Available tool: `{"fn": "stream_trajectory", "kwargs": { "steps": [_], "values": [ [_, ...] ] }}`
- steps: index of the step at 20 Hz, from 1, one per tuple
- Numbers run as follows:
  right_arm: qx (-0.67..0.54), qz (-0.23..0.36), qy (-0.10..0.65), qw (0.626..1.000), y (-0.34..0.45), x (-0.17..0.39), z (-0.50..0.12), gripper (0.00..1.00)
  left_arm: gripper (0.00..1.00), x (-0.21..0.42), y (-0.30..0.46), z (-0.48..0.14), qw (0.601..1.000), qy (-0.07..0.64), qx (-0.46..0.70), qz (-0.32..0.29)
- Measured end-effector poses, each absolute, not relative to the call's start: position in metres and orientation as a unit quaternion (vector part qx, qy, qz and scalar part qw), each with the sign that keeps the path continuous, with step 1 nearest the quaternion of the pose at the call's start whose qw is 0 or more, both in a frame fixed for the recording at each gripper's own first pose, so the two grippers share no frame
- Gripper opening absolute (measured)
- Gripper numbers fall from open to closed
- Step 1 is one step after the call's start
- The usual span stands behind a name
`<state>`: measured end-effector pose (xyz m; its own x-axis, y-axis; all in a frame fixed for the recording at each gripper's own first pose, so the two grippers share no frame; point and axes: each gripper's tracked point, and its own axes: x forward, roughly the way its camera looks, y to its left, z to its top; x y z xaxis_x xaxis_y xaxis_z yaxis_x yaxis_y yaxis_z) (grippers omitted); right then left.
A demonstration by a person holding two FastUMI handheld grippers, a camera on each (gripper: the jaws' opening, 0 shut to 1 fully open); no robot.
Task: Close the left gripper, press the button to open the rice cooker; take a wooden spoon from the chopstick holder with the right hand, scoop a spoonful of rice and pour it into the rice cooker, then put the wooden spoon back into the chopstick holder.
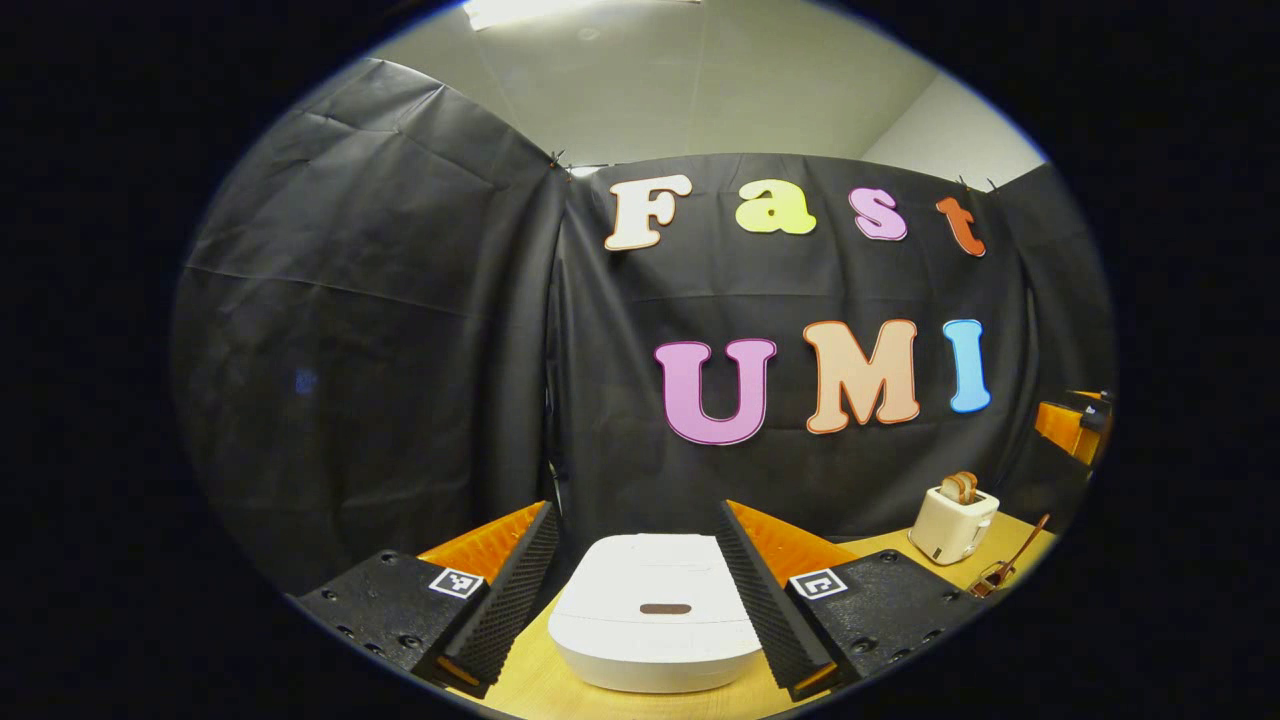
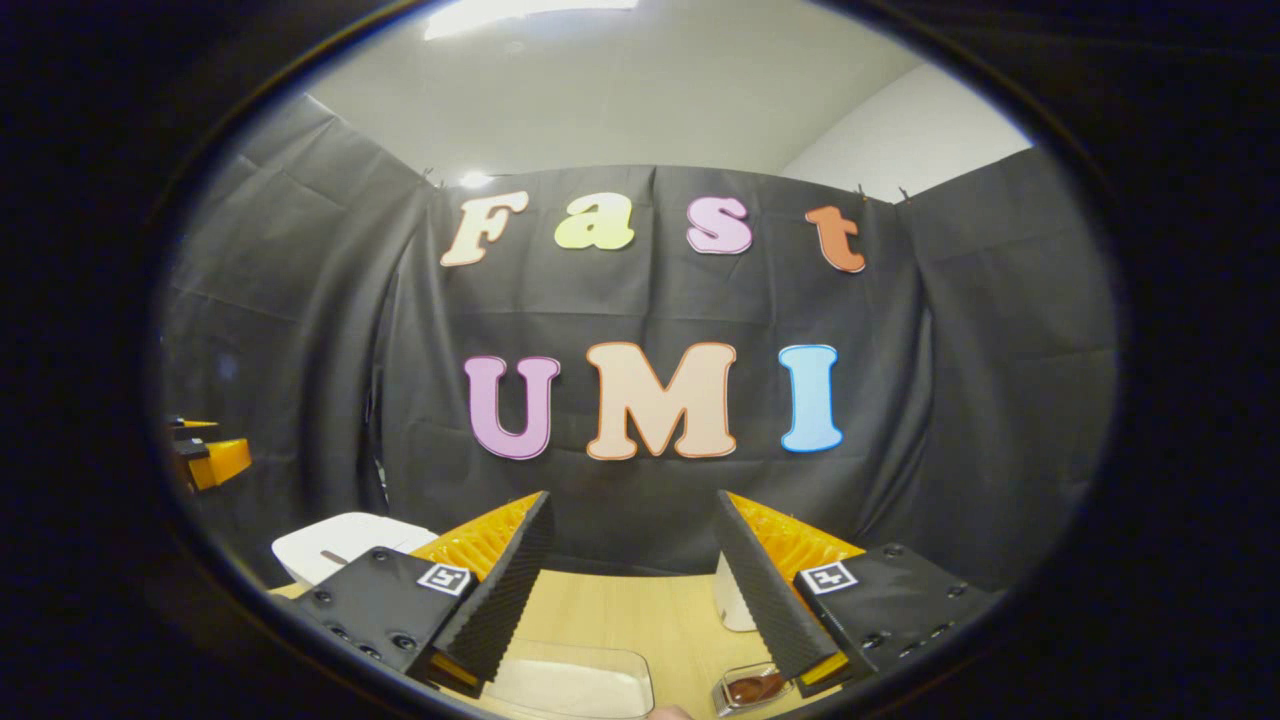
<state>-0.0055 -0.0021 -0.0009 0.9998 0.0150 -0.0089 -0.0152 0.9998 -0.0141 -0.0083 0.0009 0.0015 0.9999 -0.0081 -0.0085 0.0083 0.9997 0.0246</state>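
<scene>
The white rice cooker (image 1: pixel 655 625) sits shut on the wooden table, close below my left gripper (image 1: pixel 635 508). Its dark oval button (image 1: pixel 665 608) faces me, between the gripper's spread fingers; that gripper is open and holds nothing. A wooden spoon (image 1: pixel 1020 555) leans out of the chopstick holder (image 1: pixel 988 580) at the far right. My right gripper (image 2: pixel 633 497) is open and empty over the table, and is seen farther off (image 1: pixel 1075 425) in the left gripper view. Below it lies a clear tray of rice (image 2: pixel 575 688). The rice cooker (image 2: pixel 340 545) stands to its left.
A cream toaster (image 1: pixel 955 522) with bread slices stands at the back right, partly hidden by a finger (image 2: pixel 735 600) in the right gripper view. A small clear container (image 2: pixel 750 688) with something brown lies near the front edge. The left gripper (image 2: pixel 205 455) hangs at the far left.
</scene>
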Motion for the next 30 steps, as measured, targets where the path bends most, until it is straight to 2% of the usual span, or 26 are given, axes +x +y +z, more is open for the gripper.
{"fn": "stream_trajectory", "kwargs": {
  "steps": [1, 3, 6, 7, 8, 9, 11, 12, 15, 16, 22, 30],
  "values": [
    [-0.007, 0.008, 0.002, 1.0, -0.003, -0.007, 0.0, 1.0, 0.94, -0.008, 0.001, 0.002, 1.0, 0.003, 0.011, -0.002],
    [-0.007, 0.006, -0.003, 1.0, -0.005, -0.009, 0.003, 1.0, 0.91, -0.01, -0.004, 0.002, 1.0, 0.004, 0.008, -0.009],
    [-0.004, 0.005, -0.005, 1.0, -0.006, -0.01, 0.005, 1.0, 0.63, -0.012, -0.008, 0.0, 1.0, 0.005, 0.017, -0.017],
    [-0.004, 0.005, -0.004, 1.0, -0.006, -0.01, 0.003, 1.0, 0.6, -0.013, -0.009, 0.002, 1.0, 0.004, 0.02, -0.02],
    [-0.003, 0.005, -0.004, 1.0, -0.006, -0.011, 0.004, 1.0, 0.51, -0.013, -0.011, 0.003, 0.999, 0.002, 0.021, -0.023],
    [-0.004, 0.004, -0.003, 1.0, -0.007, -0.01, 0.003, 1.0, 0.48, -0.012, -0.013, 0.003, 0.999, 0.003, 0.024, -0.026],
    [-0.003, 0.004, -0.005, 1.0, -0.008, -0.011, 0.004, 1.0, 0.34, -0.01, -0.012, 0.001, 0.999, 0.006, 0.025, -0.027],
    [-0.003, 0.004, -0.006, 1.0, -0.009, -0.011, 0.005, 1.0, 0.2, -0.01, -0.013, 0.001, 0.999, 0.007, 0.023, -0.028],
    [-0.003, 0.002, -0.005, 1.0, -0.011, -0.01, 0.003, 1.0, 0.07, -0.009, -0.01, -0.002, 1.0, 0.009, 0.019, -0.02],
    [-0.003, 0.001, -0.004, 1.0, -0.012, -0.01, 0.002, 1.0, 0.0, -0.006, -0.01, -0.002, 0.999, 0.01, 0.018, -0.024],
    [-0.005, -0.008, -0.003, 1.0, -0.017, -0.008, 0.001, 1.0, 0.0, 0.004, -0.032, -0.023, 0.996, 0.041, 0.004, -0.078],
    [-0.019, -0.034, 0.004, 0.999, -0.031, -0.009, -0.004, 1.0, 0.0, 0.034, -0.031, -0.077, 0.989, 0.112, -0.031, -0.094]
  ]
}}
